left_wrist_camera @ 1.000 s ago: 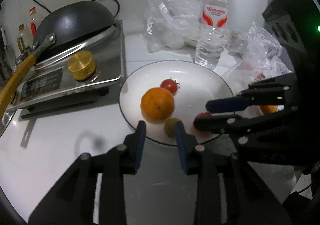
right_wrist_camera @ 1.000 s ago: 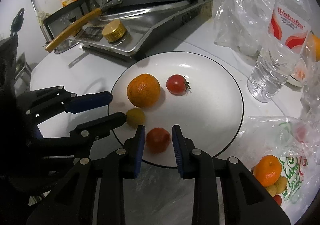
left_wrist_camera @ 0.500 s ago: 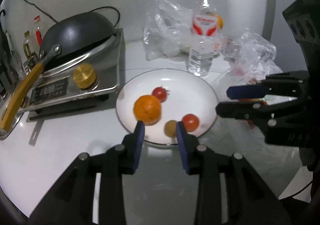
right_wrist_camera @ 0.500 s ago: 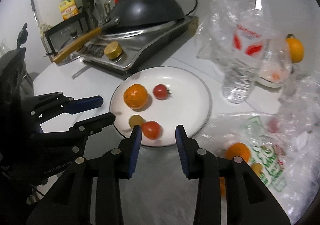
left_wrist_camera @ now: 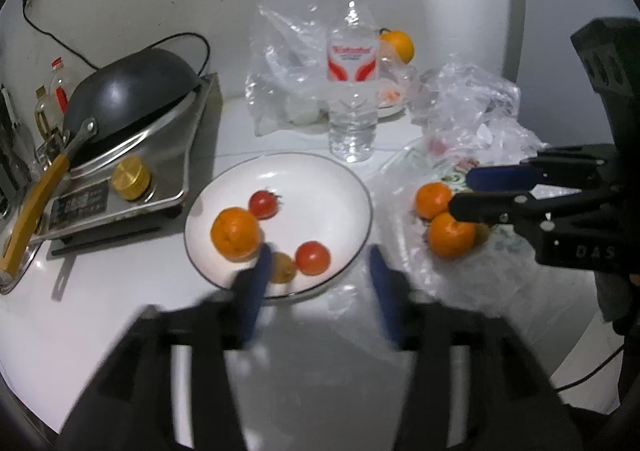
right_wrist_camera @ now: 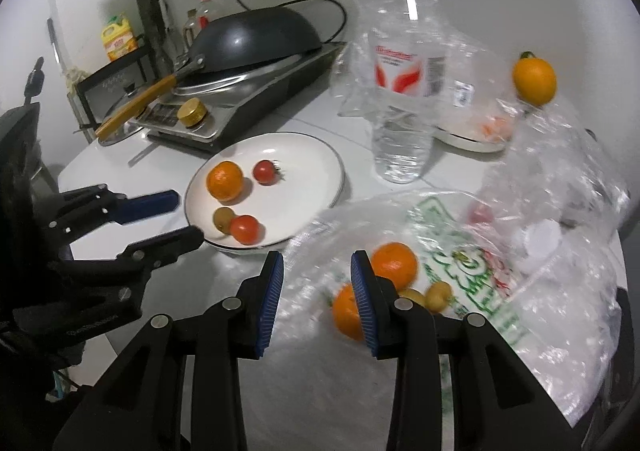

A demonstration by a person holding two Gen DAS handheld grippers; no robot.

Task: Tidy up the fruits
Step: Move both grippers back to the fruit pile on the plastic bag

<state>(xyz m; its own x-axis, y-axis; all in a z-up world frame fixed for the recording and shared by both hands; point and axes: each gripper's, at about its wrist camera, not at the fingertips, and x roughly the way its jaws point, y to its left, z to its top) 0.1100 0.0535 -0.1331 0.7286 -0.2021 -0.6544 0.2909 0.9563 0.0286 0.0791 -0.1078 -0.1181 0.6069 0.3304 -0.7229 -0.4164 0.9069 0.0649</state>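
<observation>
In my left wrist view, the left hand-held gripper is opening, empty, low over the white plate; I could nudge the tomato. In my right wrist view, the right hand-held gripper stands slightly apart, empty, above bagged oranges lower right; slippery plastic bag may snag.

Home kitchen: wok on an induction cooker, oil bottles behind, white worktop.
</observation>
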